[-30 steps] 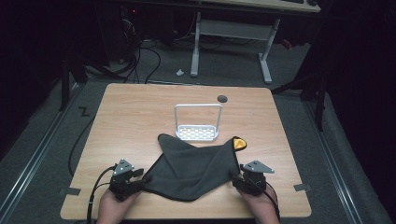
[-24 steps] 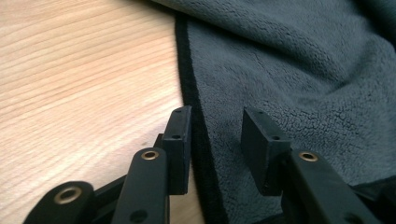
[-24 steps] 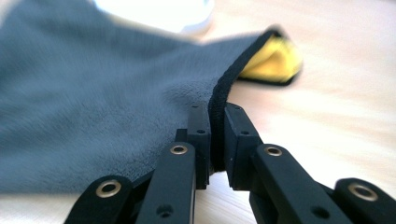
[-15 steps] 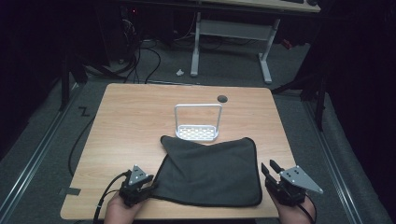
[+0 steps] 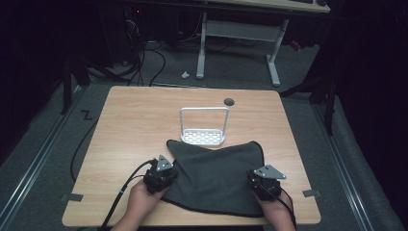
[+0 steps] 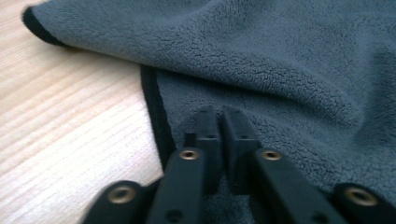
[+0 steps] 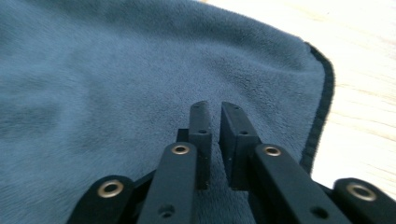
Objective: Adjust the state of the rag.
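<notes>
Grasp step: left gripper (image 6: pixel 219 114) and right gripper (image 7: pixel 211 108), jaws just closing, near-shut over fleece cloth (image 5: pixel 216 173); pinch unconfirmed. Next: lift both edges evenly.

wooden table (image 5: pixel 144 125), pale grain, rounded corners, seen from above; a small metal rack (image 5: pixel 203 127) stands on it toward the far side, a perforated base plate with an upright hoop-shaped frame; just beyond the rack, a round dark grommet hole (image 5: pixel 229 101) in the tabletop near the far edge; grey carpeted floor (image 5: pixel 43 144) around the table; two strips of grey tape (image 5: pixel 70 197) on the floor by the near corners; behind the table, a white desk frame (image 5: pixel 238 36) with two legs; black cables (image 5: pixel 144 57) trail across the floor at far left; a small white scrap (image 5: pixel 184 74) lies near the desk's left foot.
</notes>
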A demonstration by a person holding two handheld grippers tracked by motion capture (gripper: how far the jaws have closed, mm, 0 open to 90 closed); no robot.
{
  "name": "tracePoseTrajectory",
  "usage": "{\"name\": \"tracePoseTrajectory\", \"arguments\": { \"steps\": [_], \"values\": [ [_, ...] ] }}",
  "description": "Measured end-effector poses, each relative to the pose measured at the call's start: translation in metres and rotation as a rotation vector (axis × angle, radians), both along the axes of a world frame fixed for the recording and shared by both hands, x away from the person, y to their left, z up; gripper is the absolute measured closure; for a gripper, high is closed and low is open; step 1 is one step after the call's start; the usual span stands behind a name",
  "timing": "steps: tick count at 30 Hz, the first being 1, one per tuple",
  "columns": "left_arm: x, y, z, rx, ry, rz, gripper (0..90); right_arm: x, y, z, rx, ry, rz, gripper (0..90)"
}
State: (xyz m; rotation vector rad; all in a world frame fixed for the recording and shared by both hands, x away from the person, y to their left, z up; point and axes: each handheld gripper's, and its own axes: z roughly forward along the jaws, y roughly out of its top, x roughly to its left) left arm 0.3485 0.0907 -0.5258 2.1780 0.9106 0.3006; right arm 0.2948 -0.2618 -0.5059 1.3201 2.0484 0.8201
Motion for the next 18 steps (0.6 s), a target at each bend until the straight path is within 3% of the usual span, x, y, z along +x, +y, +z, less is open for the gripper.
{"name": "tracePoseTrajectory", "arguments": {
  "steps": [4,9,13,15,18],
  "values": [
    [-0.018,0.015,0.001,0.014,0.0,-0.001,90.0,0.008,0.0,-0.007,-0.007,0.022,0.0,85.8],
    [-0.052,0.045,0.0,-0.034,0.042,0.024,90.0,0.009,-0.001,-0.013,-0.005,0.033,-0.003,85.7],
    [-0.072,0.056,0.002,-0.028,0.067,0.022,89.9,0.007,0.0,-0.018,-0.009,0.056,0.009,85.8],
    [-0.073,0.056,0.004,-0.02,0.064,0.019,89.8,0.004,0.0,-0.019,-0.005,0.063,0.017,87.2],
    [-0.059,0.051,0.012,-0.053,0.038,0.033,85.1,-0.007,-0.001,-0.018,-0.008,0.074,0.037,89.3]
  ]
}}
